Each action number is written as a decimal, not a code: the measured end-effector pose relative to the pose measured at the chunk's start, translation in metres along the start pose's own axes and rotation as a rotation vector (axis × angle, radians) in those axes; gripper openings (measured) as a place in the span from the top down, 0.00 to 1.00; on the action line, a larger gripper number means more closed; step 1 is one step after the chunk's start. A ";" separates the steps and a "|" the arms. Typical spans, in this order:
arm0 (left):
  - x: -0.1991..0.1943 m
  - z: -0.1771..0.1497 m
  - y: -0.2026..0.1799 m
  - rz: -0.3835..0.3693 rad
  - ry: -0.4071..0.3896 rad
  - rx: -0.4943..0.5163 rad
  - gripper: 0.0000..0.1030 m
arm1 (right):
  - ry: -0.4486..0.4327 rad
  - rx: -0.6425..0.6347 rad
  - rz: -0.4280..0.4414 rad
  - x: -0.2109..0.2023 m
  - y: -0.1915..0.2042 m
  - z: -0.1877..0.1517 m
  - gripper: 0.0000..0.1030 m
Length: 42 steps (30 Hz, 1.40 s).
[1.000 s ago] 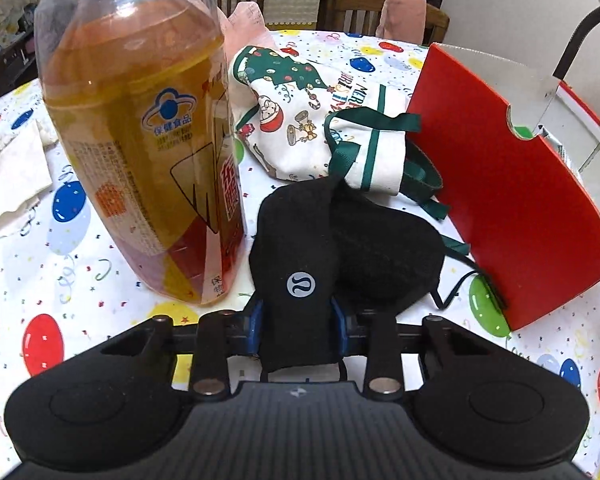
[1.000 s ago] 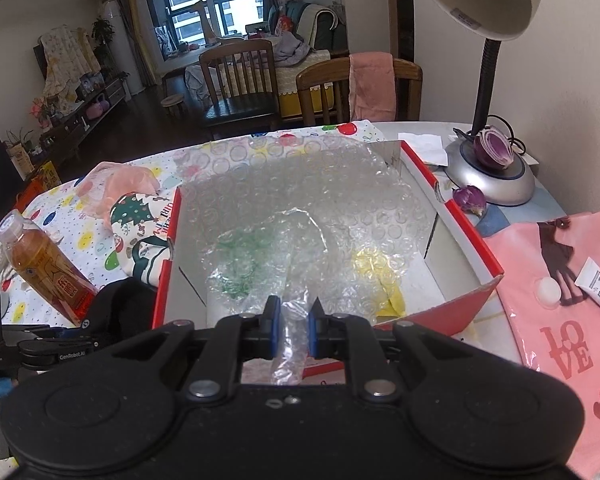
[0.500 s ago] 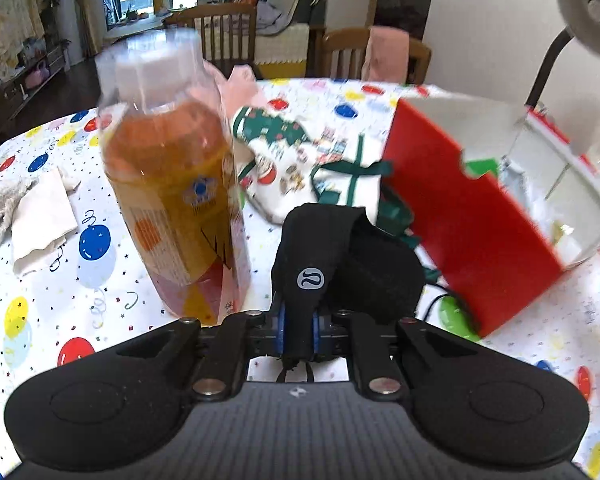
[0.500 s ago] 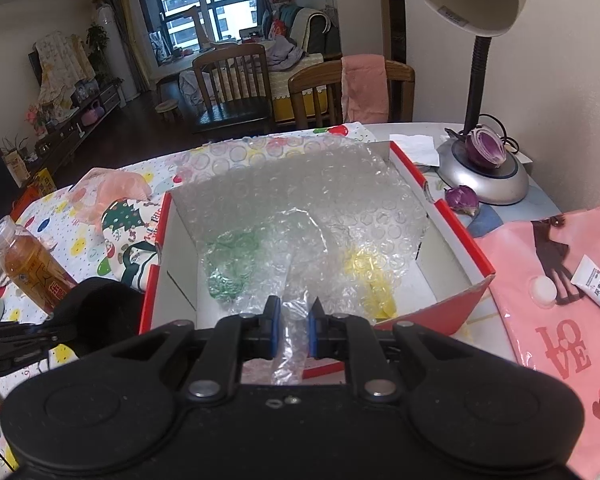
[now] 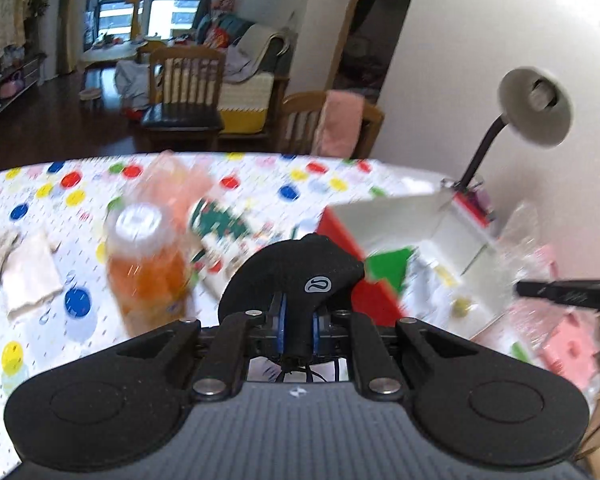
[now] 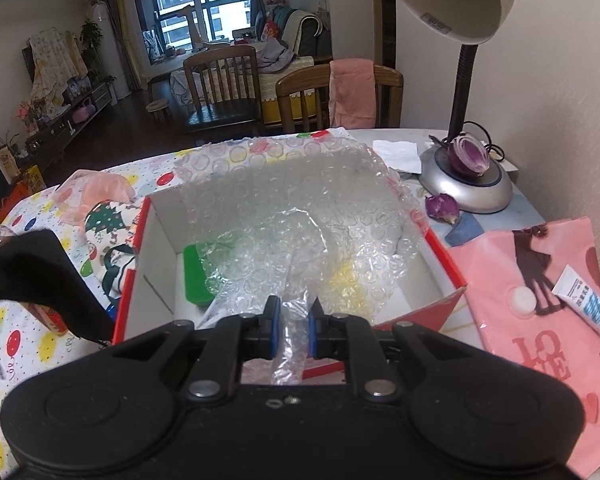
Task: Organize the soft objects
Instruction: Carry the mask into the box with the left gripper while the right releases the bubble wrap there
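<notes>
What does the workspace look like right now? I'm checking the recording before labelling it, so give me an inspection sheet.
Surface: round table under a white cloth with coloured balloon dots.
Job's things: black fabric cap with a round logo, lifted off the table; clear bubble wrap sheet draped into the red cardboard box with white inside; Christmas-print fabric bag beside the box.
Clutter: amber drink bottle, white tube, pink plastic bag, halved purple onion.
Grippers: left gripper shut on the cap; right gripper shut on the wrap.
Cables: black cord behind the grey desk lamp.
Surroundings: wooden chairs, sofa, window.
</notes>
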<state>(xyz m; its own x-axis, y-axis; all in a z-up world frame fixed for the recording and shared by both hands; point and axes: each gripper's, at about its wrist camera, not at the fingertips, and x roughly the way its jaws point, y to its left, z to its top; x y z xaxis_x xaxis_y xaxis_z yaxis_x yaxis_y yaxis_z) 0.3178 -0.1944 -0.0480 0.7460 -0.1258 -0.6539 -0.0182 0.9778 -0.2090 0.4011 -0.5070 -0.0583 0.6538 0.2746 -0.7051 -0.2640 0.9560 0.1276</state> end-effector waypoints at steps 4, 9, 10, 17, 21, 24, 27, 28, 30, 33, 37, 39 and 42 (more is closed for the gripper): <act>-0.013 0.023 -0.015 -0.060 -0.050 0.015 0.89 | -0.016 -0.013 -0.009 0.000 -0.007 0.010 0.89; -0.020 0.055 -0.039 -0.125 -0.114 0.042 0.89 | -0.025 -0.031 -0.018 0.004 -0.013 0.021 0.89; -0.019 0.061 -0.044 -0.138 -0.127 0.053 0.89 | -0.027 -0.036 -0.020 0.005 -0.014 0.023 0.89; 0.007 0.087 -0.085 -0.180 -0.139 0.129 0.89 | -0.008 -0.078 -0.034 0.022 -0.021 0.035 0.89; 0.038 0.086 -0.106 -0.179 -0.078 0.153 0.89 | 0.015 -0.120 -0.057 0.039 -0.024 0.040 0.89; 0.063 0.078 -0.115 -0.181 -0.021 0.161 0.89 | 0.044 -0.139 -0.065 0.054 -0.028 0.041 0.89; 0.083 0.067 -0.122 -0.183 0.023 0.188 0.89 | 0.057 -0.158 -0.074 0.063 -0.031 0.041 0.89; 0.088 0.062 -0.123 -0.187 0.043 0.192 0.89 | 0.060 -0.162 -0.076 0.066 -0.031 0.041 0.89; 0.098 0.057 -0.127 -0.186 0.068 0.203 0.89 | 0.073 -0.169 -0.062 0.072 -0.032 0.041 0.89; 0.111 0.049 -0.136 -0.177 0.100 0.241 0.89 | 0.093 -0.184 -0.057 0.083 -0.031 0.042 0.89; 0.128 0.039 -0.146 -0.162 0.137 0.284 0.89 | 0.120 -0.198 -0.049 0.095 -0.028 0.039 0.89; 0.135 0.035 -0.148 -0.163 0.160 0.294 0.89 | 0.135 -0.211 -0.038 0.101 -0.026 0.038 0.87; 0.144 0.030 -0.151 -0.157 0.193 0.311 0.89 | 0.153 -0.232 -0.038 0.107 -0.024 0.034 0.84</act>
<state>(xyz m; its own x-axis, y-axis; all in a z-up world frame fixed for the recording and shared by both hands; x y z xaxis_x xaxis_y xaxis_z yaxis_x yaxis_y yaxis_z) 0.4478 -0.3546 -0.0886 0.5840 -0.2780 -0.7626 0.3109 0.9445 -0.1062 0.5014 -0.4969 -0.1127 0.5566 0.2036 -0.8054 -0.4082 0.9114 -0.0517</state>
